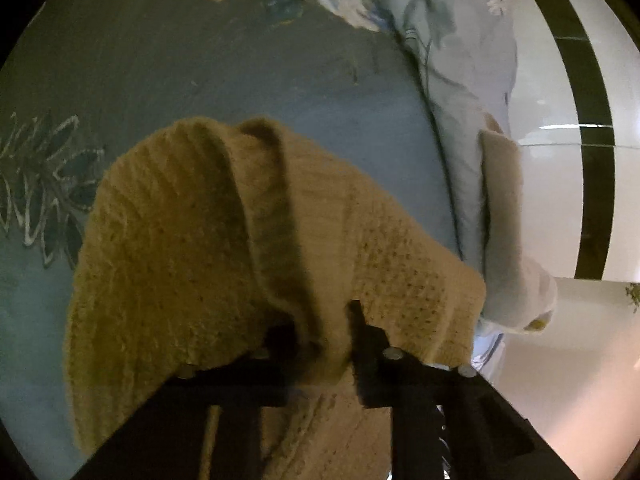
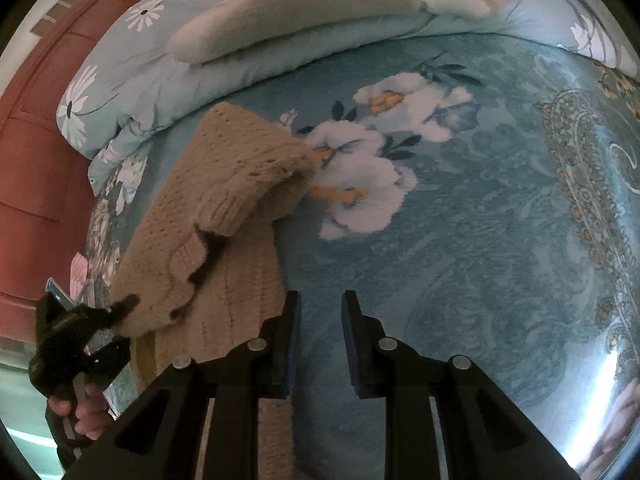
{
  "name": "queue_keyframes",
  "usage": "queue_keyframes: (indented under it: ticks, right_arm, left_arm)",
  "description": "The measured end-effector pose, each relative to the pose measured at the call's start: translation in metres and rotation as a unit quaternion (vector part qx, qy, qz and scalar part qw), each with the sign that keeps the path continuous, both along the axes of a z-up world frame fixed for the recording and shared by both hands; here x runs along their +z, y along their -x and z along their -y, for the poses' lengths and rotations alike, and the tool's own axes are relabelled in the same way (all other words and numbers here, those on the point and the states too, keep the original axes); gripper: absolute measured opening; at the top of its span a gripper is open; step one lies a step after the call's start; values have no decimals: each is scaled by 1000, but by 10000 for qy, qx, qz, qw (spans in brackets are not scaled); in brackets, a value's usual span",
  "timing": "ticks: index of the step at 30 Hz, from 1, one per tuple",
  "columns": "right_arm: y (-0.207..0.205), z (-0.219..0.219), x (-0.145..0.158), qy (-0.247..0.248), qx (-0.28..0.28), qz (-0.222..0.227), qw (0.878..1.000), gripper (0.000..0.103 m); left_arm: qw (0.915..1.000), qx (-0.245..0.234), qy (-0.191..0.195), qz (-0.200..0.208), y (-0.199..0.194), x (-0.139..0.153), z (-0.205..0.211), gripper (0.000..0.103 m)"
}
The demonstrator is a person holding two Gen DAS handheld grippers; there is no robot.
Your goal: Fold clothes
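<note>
Left tool (image 1: 324, 332) clamped on edge of tan knit sweater (image 1: 192, 248), which lies bunched on the floral bed blanket (image 2: 460, 260). Right tool (image 2: 318, 320) is empty, jaws slightly apart, over blanket beside sweater. Step: gripping an edge. Next: right tool takes another edge, spread flat.

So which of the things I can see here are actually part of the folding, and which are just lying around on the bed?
Part of the job:
- tan knitted sweater, pinched by the left gripper
- right gripper, holding nothing

Just lying about:
- rolled floral quilt
- cream pillow on the quilt
- blue flowered bedspread underneath
</note>
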State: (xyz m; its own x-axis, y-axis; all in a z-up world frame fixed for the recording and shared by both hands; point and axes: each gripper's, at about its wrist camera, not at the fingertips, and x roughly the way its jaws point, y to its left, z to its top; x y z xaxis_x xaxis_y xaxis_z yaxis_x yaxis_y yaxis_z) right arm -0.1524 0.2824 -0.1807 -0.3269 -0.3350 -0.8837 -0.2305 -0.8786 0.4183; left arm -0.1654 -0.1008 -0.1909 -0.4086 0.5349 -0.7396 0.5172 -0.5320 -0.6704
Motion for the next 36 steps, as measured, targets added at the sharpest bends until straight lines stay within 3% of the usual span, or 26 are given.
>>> queue_keyframes:
  ticks: [5,10,14,20,22,25,27,30,33,36]
  right_arm:
    - [0,-1,1,-27,14,-34,10000,21]
    - [8,8,10,-106,262,-193,9994,21]
    - [23,32,10,-289,677,-288,9969,21]
    - [39,42,12,-426,686,-479,9956,21]
    - [42,47,17,-520,773,-643,9936,26]
    - [55,53,27,-727,902,-837,9897,36]
    - [66,54,31,-841,933,-893,9881,37]
    - [85,53,32,-988,942,-922,9863,39]
    - [100,56,34,-987,980,-938,9858,39]
    - [115,64,36,-884,1060,-992,9855,39]
  left_arm:
    - [9985,151,295,-439,-1,30,12,12]
    - [9924,532,492,-991,9,71,55,11]
    - [9898,571,784,-1045,25,82,82,11]
    - [9915,63,942,-895,38,72,86,11]
    - [9907,-222,1026,-871,46,63,80,12]
    - [9885,-637,1092,-832,54,56,78,24]
    - [9832,-916,1325,-860,54,58,78,45]
    - [9686,-1401,1816,-957,49,66,79,60]
    - [9519,-1825,2200,-1104,43,74,80,63]
    - [9224,-2391,2777,-1218,40,78,70,67]
